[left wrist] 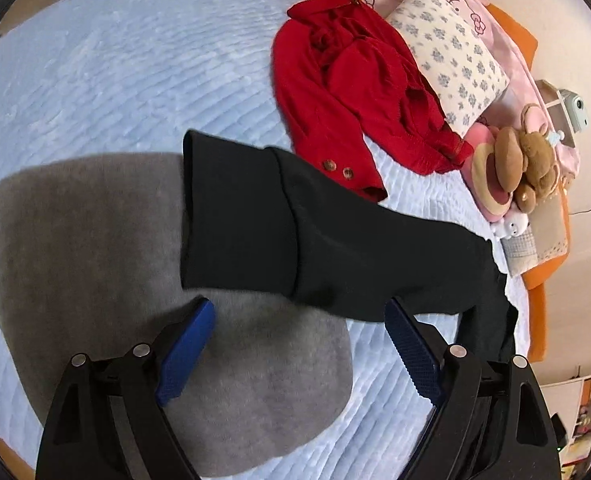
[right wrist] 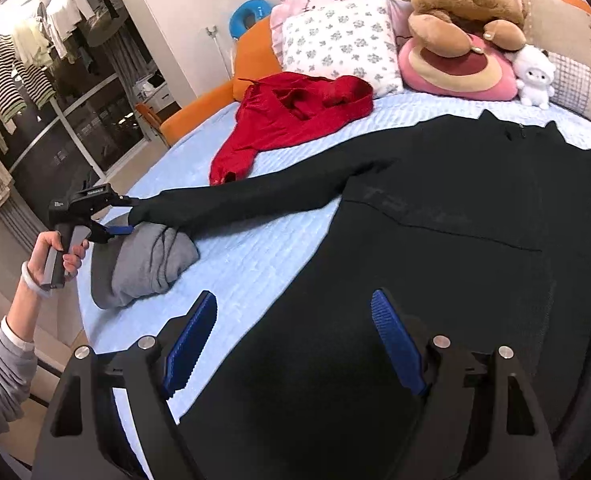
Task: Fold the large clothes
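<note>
A black garment (right wrist: pixel 455 240) lies spread flat on the bed (right wrist: pixel 255 256), one sleeve stretched out over a folded grey garment (right wrist: pixel 151 264). The left gripper (left wrist: pixel 299 320) hangs above that cuff, jaws spread wide, gripping nothing. The right gripper (right wrist: pixel 295 316) hovers over the garment's body, jaws also released.

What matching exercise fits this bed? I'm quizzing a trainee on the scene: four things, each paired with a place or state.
1 black garment
2 red garment
3 grey garment
4 left gripper

A crumpled near the floral pillow
B spread flat, sleeve stretched out
C open at the sleeve's cuff
D bundled under the sleeve's end

Pairs: 1-B, 2-A, 3-D, 4-C
</note>
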`<state>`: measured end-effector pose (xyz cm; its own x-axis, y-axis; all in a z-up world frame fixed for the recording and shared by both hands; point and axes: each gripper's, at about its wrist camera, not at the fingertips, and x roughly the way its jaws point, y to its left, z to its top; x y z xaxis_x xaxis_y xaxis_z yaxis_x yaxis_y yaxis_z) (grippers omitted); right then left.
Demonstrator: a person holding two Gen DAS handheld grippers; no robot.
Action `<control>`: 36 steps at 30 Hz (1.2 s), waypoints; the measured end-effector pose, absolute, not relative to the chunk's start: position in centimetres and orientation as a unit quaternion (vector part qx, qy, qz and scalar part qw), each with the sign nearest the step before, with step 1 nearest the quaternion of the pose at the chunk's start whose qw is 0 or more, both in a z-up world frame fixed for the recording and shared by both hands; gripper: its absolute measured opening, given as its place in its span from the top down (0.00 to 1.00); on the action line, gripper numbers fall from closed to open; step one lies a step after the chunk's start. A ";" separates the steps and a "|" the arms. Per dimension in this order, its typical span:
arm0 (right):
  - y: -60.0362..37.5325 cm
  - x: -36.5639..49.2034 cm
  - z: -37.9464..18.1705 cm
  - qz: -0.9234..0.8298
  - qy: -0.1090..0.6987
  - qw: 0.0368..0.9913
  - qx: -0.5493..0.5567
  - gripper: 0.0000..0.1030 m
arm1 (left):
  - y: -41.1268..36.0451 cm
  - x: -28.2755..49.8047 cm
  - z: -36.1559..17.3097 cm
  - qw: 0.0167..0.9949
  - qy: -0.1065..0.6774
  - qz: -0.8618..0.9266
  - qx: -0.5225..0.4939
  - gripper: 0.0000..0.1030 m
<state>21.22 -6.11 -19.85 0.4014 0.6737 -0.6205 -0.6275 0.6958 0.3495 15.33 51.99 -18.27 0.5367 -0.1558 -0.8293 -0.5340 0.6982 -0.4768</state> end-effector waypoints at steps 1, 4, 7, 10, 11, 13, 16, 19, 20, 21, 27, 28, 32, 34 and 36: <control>-5.9 21.3 -19.9 0.392 0.384 0.835 0.029 0.23 | 51.7 15.4 -18.4 0.797 0.468 0.125 -0.361 0.15; -5.5 21.6 -20.1 0.399 0.388 0.830 0.028 0.23 | 51.7 16.1 -18.8 0.797 0.471 0.144 -0.349 0.15; -5.4 22.0 -20.0 0.400 0.387 0.831 0.020 0.23 | 51.1 17.4 -18.0 0.809 0.475 0.170 -0.302 0.16; -5.4 22.8 -19.9 0.397 0.386 0.832 0.013 0.23 | 51.1 18.2 -17.5 0.814 0.470 0.184 -0.289 0.24; -5.4 23.2 -19.9 0.395 0.387 0.833 0.009 0.23 | 51.3 18.3 -17.4 0.814 0.466 0.191 -0.291 0.35; -5.4 24.0 -19.9 0.395 0.389 0.832 0.005 0.25 | 51.9 18.3 -17.4 0.814 0.457 0.188 -0.305 0.63; -5.3 26.4 -20.0 0.398 0.398 0.826 0.001 0.33 | 52.6 18.6 -18.1 0.810 0.458 0.175 -0.321 0.81; -5.4 30.9 -20.2 0.397 0.423 0.814 0.016 0.62 | 52.5 18.8 -18.4 0.815 0.456 0.175 -0.313 0.86; -5.5 32.3 -20.1 0.396 0.427 0.813 0.021 0.77 | 52.2 18.9 -18.1 0.819 0.454 0.172 -0.307 0.87; -5.6 33.4 -20.1 0.390 0.428 0.815 0.020 0.94 | 51.9 18.9 -17.7 0.824 0.451 0.167 -0.300 0.87; -5.2 44.2 -21.0 0.368 0.460 0.808 0.011 0.99 | 48.0 20.0 -12.5 0.857 0.443 0.114 -0.238 0.87; -5.0 46.5 -21.9 0.368 0.481 0.796 0.018 0.99 | 47.2 20.1 -11.6 0.862 0.439 0.104 -0.231 0.87; -4.6 52.2 -25.9 0.373 0.548 0.746 0.063 0.99 | 43.2 20.2 -6.9 0.895 0.401 0.038 -0.194 0.87; -4.1 53.5 -27.3 0.362 0.563 0.741 0.056 0.99 | 40.1 20.2 -4.6 0.909 0.385 -0.007 -0.161 0.88; -3.7 54.2 -28.1 0.354 0.573 0.738 0.046 0.99 | 35.8 20.3 -2.5 0.918 0.377 -0.057 -0.108 0.87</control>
<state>54.23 -3.69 -28.13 0.0929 0.5747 -0.8131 -0.4699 0.7452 0.4731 20.26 35.78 -2.52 0.7094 -0.1858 -0.6798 0.0236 0.9704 -0.2405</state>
